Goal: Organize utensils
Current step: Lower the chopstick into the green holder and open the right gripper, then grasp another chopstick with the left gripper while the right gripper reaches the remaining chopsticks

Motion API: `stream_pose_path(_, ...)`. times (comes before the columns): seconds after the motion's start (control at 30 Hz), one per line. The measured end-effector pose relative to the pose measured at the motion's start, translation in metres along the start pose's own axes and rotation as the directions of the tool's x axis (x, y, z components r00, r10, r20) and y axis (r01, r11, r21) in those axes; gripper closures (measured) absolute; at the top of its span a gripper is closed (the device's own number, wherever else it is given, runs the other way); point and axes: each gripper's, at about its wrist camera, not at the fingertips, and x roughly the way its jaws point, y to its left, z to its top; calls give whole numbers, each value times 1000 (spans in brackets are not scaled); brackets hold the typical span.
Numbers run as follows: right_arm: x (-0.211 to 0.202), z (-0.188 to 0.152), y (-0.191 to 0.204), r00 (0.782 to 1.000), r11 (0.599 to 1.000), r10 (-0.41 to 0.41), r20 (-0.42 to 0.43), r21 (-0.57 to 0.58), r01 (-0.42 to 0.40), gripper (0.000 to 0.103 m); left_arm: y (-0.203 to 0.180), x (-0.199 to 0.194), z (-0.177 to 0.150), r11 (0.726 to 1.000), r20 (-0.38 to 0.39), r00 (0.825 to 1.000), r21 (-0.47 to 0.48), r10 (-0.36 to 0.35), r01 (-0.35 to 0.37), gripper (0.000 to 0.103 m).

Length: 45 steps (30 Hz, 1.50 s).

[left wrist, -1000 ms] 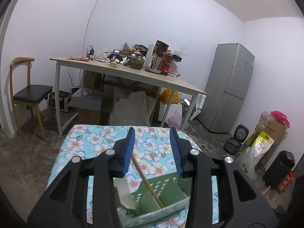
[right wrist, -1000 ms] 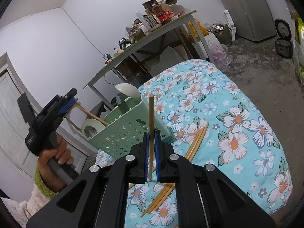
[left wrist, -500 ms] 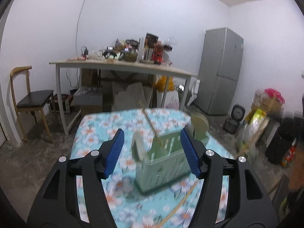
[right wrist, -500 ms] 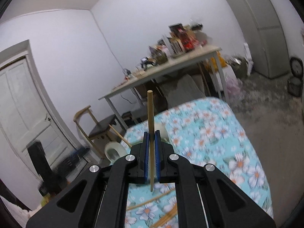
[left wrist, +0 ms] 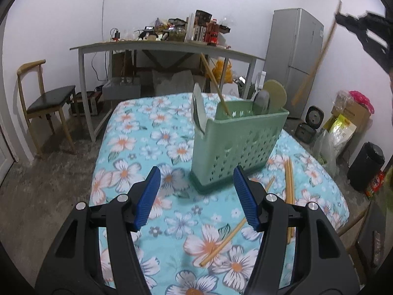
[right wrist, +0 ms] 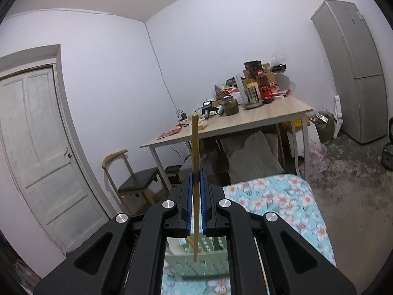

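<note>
My right tool (right wrist: 195, 205) pinches one chopstick (right wrist: 194, 152) high above the green caddy (left wrist: 235, 145); my left tool (left wrist: 196, 198), just widened, holds nothing (a tilted drop could miss the slot).

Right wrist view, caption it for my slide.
Right hand-held gripper shut on a chopstick, raised above the green caddy.

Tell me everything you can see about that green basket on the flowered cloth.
The green utensil basket looks like pale green plastic, a tall narrow box with small punched holes in its side and a darker base. It stands upright on the flowered tablecloth, just beyond the open left tool, which does not touch it. Inside are a leaning chopstick and spoons, with a pale flat utensil at its end.
</note>
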Motion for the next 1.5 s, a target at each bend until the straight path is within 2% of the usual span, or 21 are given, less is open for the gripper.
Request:
stream_pose_path(0.2,36,7,7,1000,1000,0,-23,-15,0,97,2,2,-5,1000,-18,1000,-9,2,-2,44)
stream_pose_path(0.4,80,-8,11,995,998,-36,-88,-54,31,97,6,4,-6,1000,-25,1000,-16,17,-18,44)
stream_pose_path(0.53,111,-36,13,981,990,-96,-166,-119,77,97,7,9,-8,1000,-39,999,-23,19,-20,44)
stream_pose_path(0.67,127,-56,6,960,990,-122,-253,-107,97,93,7,10,-7,1000,-43,999,-20,17,-18,44)
stream_pose_path(0.7,127,-58,4,958,991,-115,-264,-97,92,90,6,11,-7,1000,-44,999,-20,16,-17,44)
stream_pose_path(0.77,121,-59,-2,958,993,-112,-264,-62,100,70,6,10,-8,1000,-44,999,-21,18,-19,44)
stream_pose_path(0.93,98,-51,-12,969,994,-112,-220,-19,110,61,4,15,-8,1000,-53,998,-22,14,-15,44)
stream_pose_path(1.07,79,-55,-27,971,993,-112,-212,23,119,58,2,17,-8,1000,-57,998,-16,7,-8,44)
stream_pose_path(1.23,56,-74,-53,964,984,-109,-244,109,139,57,-3,20,-7,1000,-63,998,2,-4,4,44)
stream_pose_path(1.37,43,-97,-74,950,972,-108,-291,172,163,57,-7,22,-6,1000,-73,997,15,-17,19,44)
stream_pose_path(1.5,34,-129,-93,928,949,-104,-356,243,200,57,-15,24,-5,999,-76,997,39,-35,38,44)
